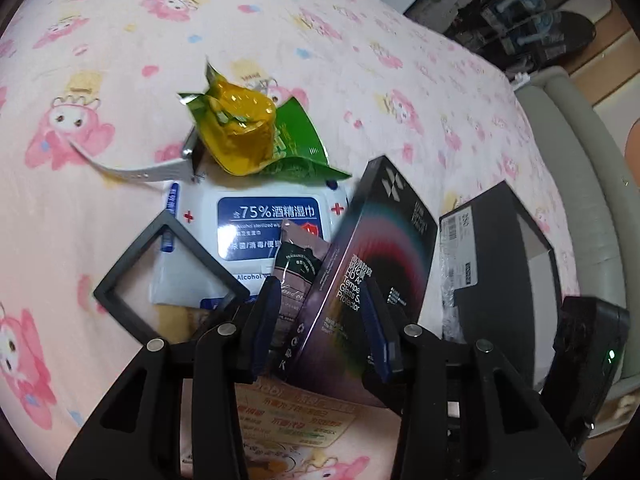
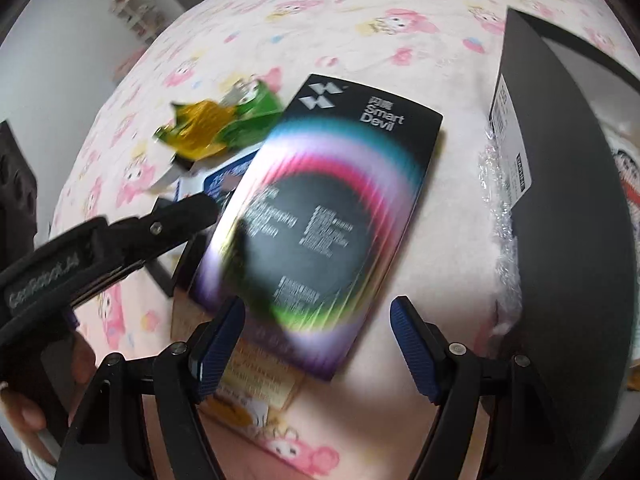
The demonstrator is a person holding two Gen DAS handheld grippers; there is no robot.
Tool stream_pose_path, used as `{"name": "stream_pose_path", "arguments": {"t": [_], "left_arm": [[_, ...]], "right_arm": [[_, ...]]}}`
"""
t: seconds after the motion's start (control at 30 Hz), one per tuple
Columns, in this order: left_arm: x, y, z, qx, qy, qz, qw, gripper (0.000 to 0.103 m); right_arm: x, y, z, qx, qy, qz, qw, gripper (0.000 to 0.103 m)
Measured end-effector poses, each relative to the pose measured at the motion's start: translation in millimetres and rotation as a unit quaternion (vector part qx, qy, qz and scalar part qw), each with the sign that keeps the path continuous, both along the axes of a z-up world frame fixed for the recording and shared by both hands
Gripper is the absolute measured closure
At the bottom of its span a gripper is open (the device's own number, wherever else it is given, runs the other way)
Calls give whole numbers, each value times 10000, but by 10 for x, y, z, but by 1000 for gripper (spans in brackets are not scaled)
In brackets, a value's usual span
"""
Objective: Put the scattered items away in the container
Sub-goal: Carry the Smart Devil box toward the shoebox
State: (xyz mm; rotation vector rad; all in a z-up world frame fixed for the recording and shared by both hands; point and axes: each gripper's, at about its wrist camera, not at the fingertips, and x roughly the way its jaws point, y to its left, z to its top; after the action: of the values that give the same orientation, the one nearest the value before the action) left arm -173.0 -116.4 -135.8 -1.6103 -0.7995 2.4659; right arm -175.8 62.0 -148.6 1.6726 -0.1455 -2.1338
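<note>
While our left claw (image 1: 320, 320) pinches the screen protector box (image 1: 376, 248), it tilts up.
Our right claw (image 2: 318, 344) gapes wide, holding nothing, just under that box.

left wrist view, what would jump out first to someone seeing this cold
The black screen protector box with its rainbow ring, tilted up between the left gripper fingers. Behind it, a yellow-and-green snack wrapper lies on a white alcohol wipes pack. The dark container box sits open to the right on the pink cartoon blanket.

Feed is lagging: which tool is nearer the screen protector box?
Left. The left tool is clamped on the screen protector box, lifting it; the right tool is open, just below it, not touching.
</note>
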Motion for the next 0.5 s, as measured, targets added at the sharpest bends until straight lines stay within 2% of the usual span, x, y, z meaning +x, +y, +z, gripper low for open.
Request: {"name": "stream_pose_path", "arguments": {"t": [0.07, 0.2, 0.33, 0.43, 0.5], "left_arm": [[-21, 6, -53, 120, -122, -115, 9998, 68], [94, 7, -37, 21, -282, -164, 9995, 68], [250, 72, -109, 329, -591, -340, 9971, 68], [312, 128, -12, 248, -341, -412, 9983, 68], [281, 119, 15, 186, -210, -310, 9991, 68]], "right_arm": [[-23, 11, -81, -240, -139, -94, 9996, 30], [7, 88, -166, -947, -461, -181, 9943, 33], [128, 146, -74, -690, -354, -59, 9970, 33], [227, 159, -18, -369, -314, 106, 9988, 33], [263, 116, 42, -204, -115, 201, 9995, 33]]}}
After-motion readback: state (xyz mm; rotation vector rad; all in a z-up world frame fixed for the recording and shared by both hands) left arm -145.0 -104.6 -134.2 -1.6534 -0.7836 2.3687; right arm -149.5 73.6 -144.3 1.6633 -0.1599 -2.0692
